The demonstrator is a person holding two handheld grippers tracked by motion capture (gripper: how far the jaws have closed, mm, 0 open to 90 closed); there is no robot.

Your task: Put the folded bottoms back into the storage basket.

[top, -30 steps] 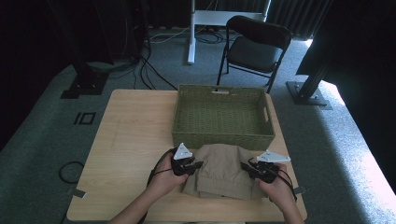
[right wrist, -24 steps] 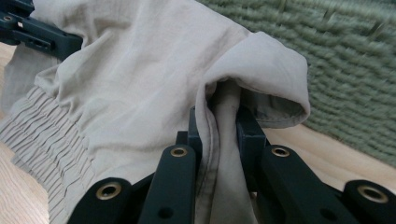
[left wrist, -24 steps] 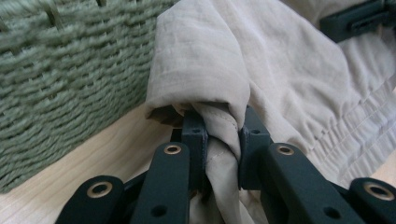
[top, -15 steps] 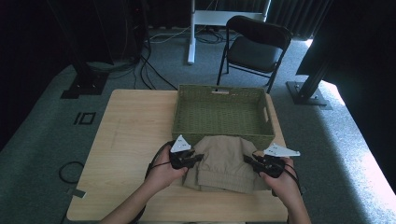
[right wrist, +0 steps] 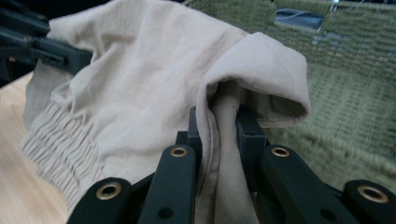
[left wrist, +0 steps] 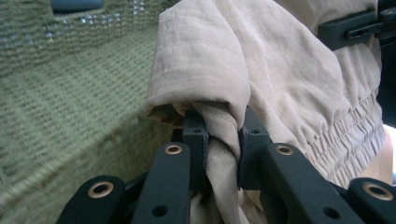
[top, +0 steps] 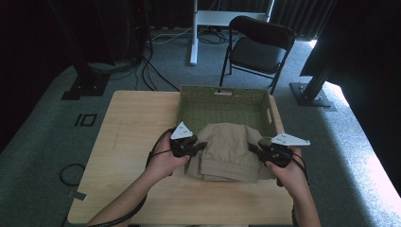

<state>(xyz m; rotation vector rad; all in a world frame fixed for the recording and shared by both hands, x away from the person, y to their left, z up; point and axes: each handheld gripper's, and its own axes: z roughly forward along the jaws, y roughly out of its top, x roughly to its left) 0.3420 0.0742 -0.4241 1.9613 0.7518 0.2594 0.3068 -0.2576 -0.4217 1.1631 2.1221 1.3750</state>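
Carrying the folded beige garment (top: 230, 151), which hangs just before the green basket (top: 189, 106) above the table (top: 127, 123), I should keep both sides level. My left gripper (top: 201, 145) and right gripper (top: 252, 147) each clench an edge; the fold must clear the near rim.

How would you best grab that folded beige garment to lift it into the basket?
By its two side edges, one gripper from each side, as shown: the left gripper and the right gripper each pinch a bunched fold of the folded beige garment. Held at opposite edges it probably stays flat and folded on its way to the green basket.
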